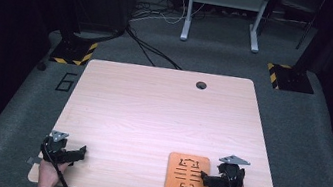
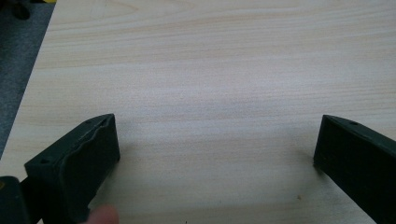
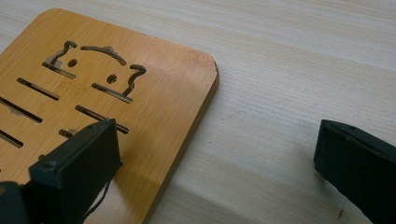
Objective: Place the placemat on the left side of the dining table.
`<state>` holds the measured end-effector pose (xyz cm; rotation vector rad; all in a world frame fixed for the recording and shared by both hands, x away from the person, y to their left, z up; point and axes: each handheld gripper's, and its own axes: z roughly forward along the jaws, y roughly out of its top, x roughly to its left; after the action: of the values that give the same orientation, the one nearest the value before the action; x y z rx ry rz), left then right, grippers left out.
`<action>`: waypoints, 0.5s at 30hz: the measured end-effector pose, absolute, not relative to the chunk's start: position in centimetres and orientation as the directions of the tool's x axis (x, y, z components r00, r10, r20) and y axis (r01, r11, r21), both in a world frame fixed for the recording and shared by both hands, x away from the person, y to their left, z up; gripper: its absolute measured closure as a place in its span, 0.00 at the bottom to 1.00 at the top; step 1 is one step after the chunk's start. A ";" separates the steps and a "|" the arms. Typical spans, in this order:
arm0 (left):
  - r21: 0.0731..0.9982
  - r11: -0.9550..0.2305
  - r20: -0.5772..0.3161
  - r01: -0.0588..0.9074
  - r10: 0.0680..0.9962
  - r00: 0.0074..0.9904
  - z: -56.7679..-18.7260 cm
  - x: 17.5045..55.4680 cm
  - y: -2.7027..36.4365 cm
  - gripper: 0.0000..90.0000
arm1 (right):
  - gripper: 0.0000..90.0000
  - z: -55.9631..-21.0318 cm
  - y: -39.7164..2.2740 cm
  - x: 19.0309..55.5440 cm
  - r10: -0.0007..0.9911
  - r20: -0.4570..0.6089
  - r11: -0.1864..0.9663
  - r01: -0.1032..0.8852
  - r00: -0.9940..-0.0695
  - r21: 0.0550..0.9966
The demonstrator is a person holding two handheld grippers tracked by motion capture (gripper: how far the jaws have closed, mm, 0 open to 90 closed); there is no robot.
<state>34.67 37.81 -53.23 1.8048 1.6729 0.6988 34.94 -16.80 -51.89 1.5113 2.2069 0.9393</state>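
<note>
A flat orange-brown wooden board (image 1: 187, 175) with cut-out slots and a cat-like outline lies near the table's front edge, right of centre. My right gripper (image 1: 208, 177) rests at the board's right edge and is open; in the right gripper view its left jaw hangs over the board (image 3: 93, 93) and its right jaw sits over bare table, nothing between them (image 3: 217, 154). My left gripper (image 1: 75, 154) lies at the front left of the table, open, with bare wood between its jaws (image 2: 217, 149).
The light wooden table (image 1: 162, 108) has a round cable hole (image 1: 200, 85) near its far edge. Grey carpet surrounds it, with black stands on yellow-black striped bases (image 1: 74, 51) at both far corners and a white desk frame (image 1: 223, 11) beyond.
</note>
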 end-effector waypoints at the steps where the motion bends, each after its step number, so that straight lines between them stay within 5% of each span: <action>1: 0.716 -0.050 -0.007 0.696 0.997 0.079 -53.2 34.7 37.8 0.00 | 0.00 -51.9 -16.8 34.9 0.911 0.110 0.230 0.711 -0.398 0.665; 15: 0.717 -0.050 -0.007 0.695 0.997 0.079 -53.2 34.7 37.8 0.00 | 0.01 -51.9 -18.0 34.7 0.913 0.122 0.219 0.720 -0.390 0.658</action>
<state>34.67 37.81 -53.24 1.8042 1.6723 0.6993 34.74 -18.03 -51.93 1.5315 2.2063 0.9413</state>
